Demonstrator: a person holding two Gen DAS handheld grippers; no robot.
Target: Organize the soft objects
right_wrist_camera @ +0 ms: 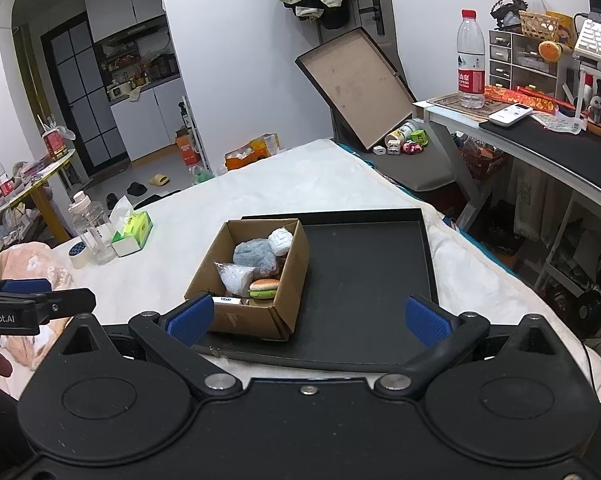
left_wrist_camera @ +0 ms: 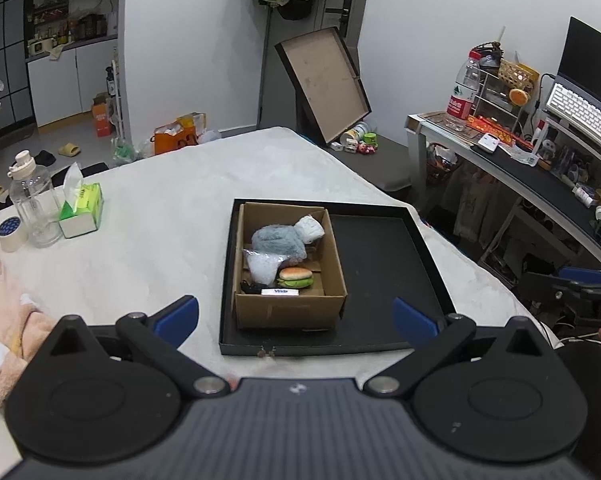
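Observation:
A brown cardboard box [left_wrist_camera: 288, 310] [right_wrist_camera: 236, 320] stands in the left half of a shallow black tray [left_wrist_camera: 380, 272] [right_wrist_camera: 364, 264] on a white blanket. Inside lie a grey fluffy plush [left_wrist_camera: 278, 242] [right_wrist_camera: 254, 256], a white soft ball [left_wrist_camera: 310, 229] [right_wrist_camera: 280, 240], a clear bag of white filling [left_wrist_camera: 264, 266] [right_wrist_camera: 236, 276], a toy burger [left_wrist_camera: 296, 278] [right_wrist_camera: 264, 289] and a small white packet [left_wrist_camera: 279, 292] [right_wrist_camera: 226, 300]. My left gripper [left_wrist_camera: 296, 318] is open in front of the box, empty. My right gripper [right_wrist_camera: 308, 320] is open too, over the tray's near edge, nothing between its blue pads [right_wrist_camera: 426, 318].
A clear bottle [left_wrist_camera: 34, 200] [right_wrist_camera: 90, 228], a green tissue pack [left_wrist_camera: 82, 210] [right_wrist_camera: 134, 232] and a tape roll [left_wrist_camera: 9, 234] [right_wrist_camera: 77, 252] stand at the blanket's left. A pink towel [left_wrist_camera: 4, 308] lies near left. A desk [right_wrist_camera: 540, 140] and a leaning box lid [left_wrist_camera: 324, 84] are on the right.

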